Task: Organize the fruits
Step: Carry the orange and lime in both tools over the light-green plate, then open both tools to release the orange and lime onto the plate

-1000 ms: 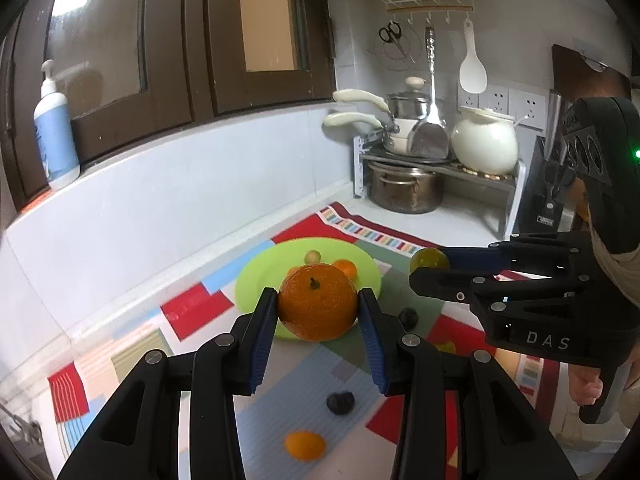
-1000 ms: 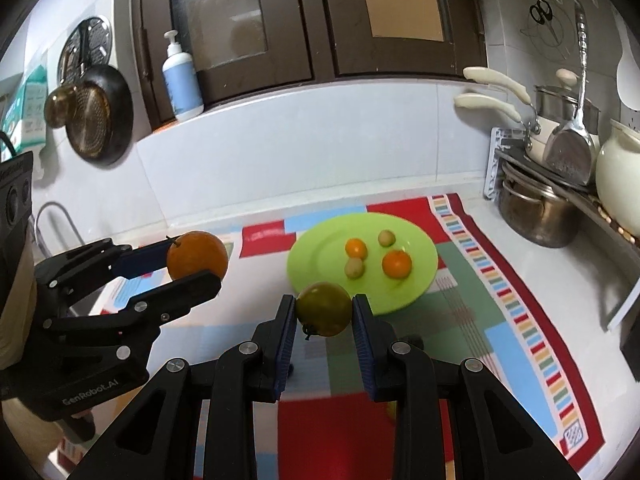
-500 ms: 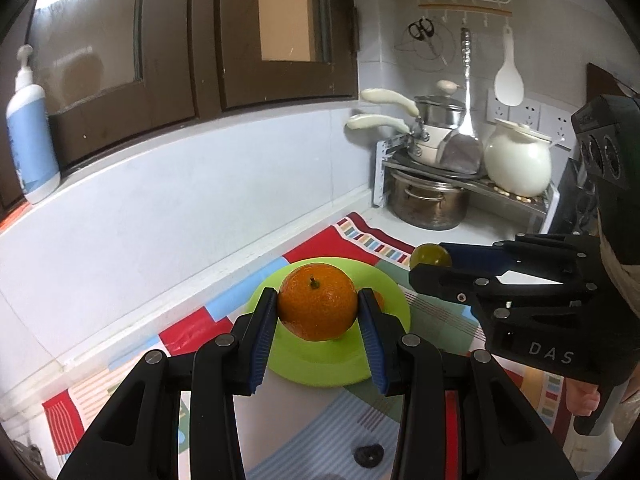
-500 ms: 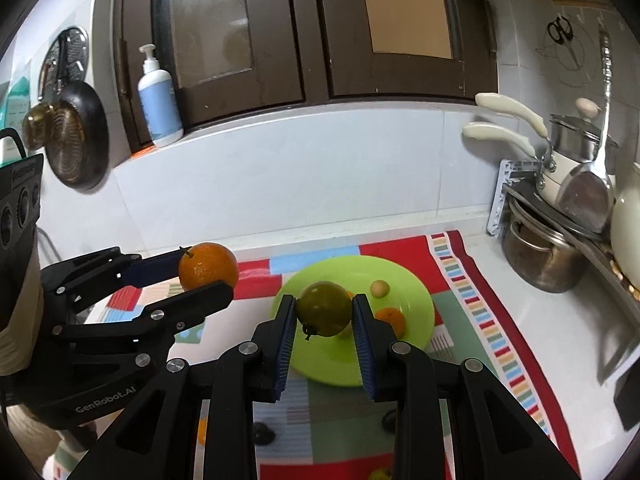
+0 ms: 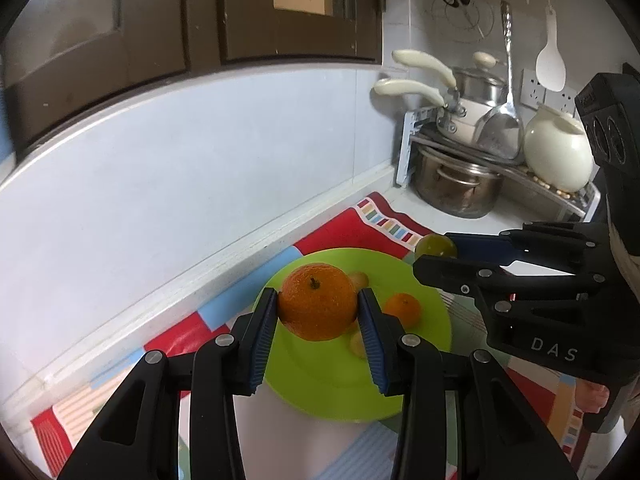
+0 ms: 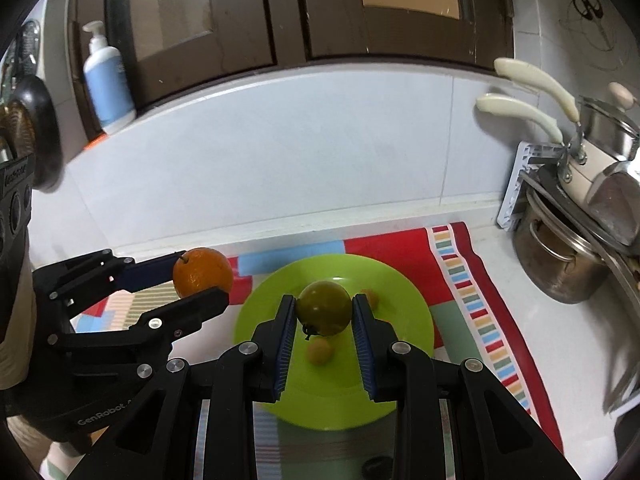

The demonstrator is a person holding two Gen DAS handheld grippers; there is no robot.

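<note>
My left gripper (image 5: 318, 312) is shut on a large orange (image 5: 317, 307) and holds it above the near-left part of a lime green plate (image 5: 320, 384). My right gripper (image 6: 323, 316) is shut on a green tomato (image 6: 324, 307) over the middle of the same plate (image 6: 380, 280). A small orange (image 5: 402, 309) and two small pale fruits (image 5: 358, 279) lie on the plate. The right gripper also shows in the left wrist view (image 5: 434, 252), the left one in the right wrist view (image 6: 200, 276).
A colourful patchwork mat (image 6: 476, 280) lies under the plate on the white counter. A rack with steel pots (image 5: 456, 188) and a white kettle (image 5: 558, 156) stands at the right. A soap bottle (image 6: 108, 80) stands on the ledge. A dark fruit (image 6: 376, 466) lies on the mat.
Both grippers have moved forward with their fruits and now hang over the green plate. The loose fruits on the near mat have dropped out of the left wrist view.
</note>
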